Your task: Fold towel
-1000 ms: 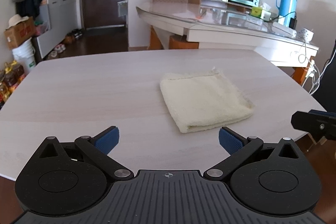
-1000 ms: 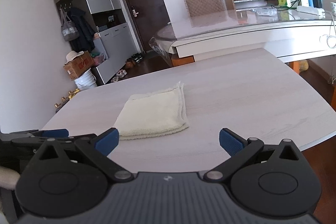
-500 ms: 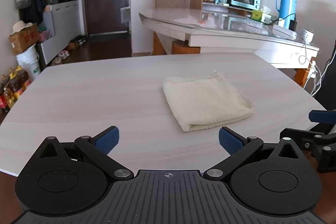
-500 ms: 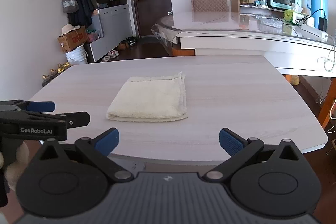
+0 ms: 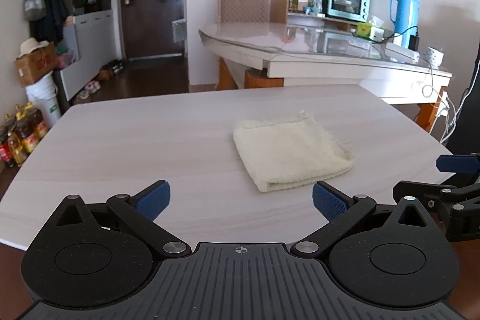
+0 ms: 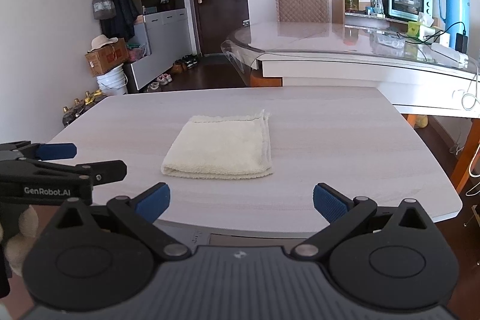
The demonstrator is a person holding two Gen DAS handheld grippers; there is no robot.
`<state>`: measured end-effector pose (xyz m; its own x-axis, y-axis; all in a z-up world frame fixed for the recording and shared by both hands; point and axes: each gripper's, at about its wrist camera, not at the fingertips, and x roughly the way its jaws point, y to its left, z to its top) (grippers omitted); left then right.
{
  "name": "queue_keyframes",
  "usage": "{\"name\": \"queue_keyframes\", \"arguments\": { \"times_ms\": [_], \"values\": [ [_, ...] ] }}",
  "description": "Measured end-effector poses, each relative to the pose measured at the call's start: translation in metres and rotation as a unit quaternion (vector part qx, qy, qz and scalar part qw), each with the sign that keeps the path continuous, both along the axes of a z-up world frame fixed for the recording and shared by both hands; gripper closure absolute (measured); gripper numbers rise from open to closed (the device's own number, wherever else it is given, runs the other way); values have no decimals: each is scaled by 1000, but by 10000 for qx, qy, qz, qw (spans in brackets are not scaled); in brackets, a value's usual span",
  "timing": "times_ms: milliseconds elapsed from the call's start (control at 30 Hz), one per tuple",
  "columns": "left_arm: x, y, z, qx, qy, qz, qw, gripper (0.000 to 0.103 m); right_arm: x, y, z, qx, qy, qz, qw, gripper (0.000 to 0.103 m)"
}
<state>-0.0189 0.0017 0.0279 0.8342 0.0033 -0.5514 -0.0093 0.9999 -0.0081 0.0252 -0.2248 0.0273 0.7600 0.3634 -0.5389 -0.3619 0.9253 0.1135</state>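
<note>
On the table [image 6: 345, 140], the folded towel [image 6: 222, 149] lies flat, fold nearest.

The towel [image 5: 289, 153] lies folded, so its under layers and underside are hidden. In the left wrist view the right hand-held gripper [image 5: 450, 170] is cut off by the frame edge at 3 o'clock, and its far finger cannot be made out. In the right wrist view the left hand-held gripper [image 6: 64, 159] runs out of frame at 9 o'clock. The tabletop [image 6: 345, 140] near edge is hidden behind the camera's own gripper body at 6 o'clock. Jar labels on the far oven at 1 o'clock are too small to read.
</note>
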Motion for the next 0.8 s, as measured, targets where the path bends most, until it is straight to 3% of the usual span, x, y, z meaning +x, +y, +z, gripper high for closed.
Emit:
{"name": "queue_keyframes", "arguments": {
  "times_ms": [800],
  "values": [
    [0,-9,0,128,4,-139,9998,0,3,0,3,-84,67,71,9999,0]
  ]
}}
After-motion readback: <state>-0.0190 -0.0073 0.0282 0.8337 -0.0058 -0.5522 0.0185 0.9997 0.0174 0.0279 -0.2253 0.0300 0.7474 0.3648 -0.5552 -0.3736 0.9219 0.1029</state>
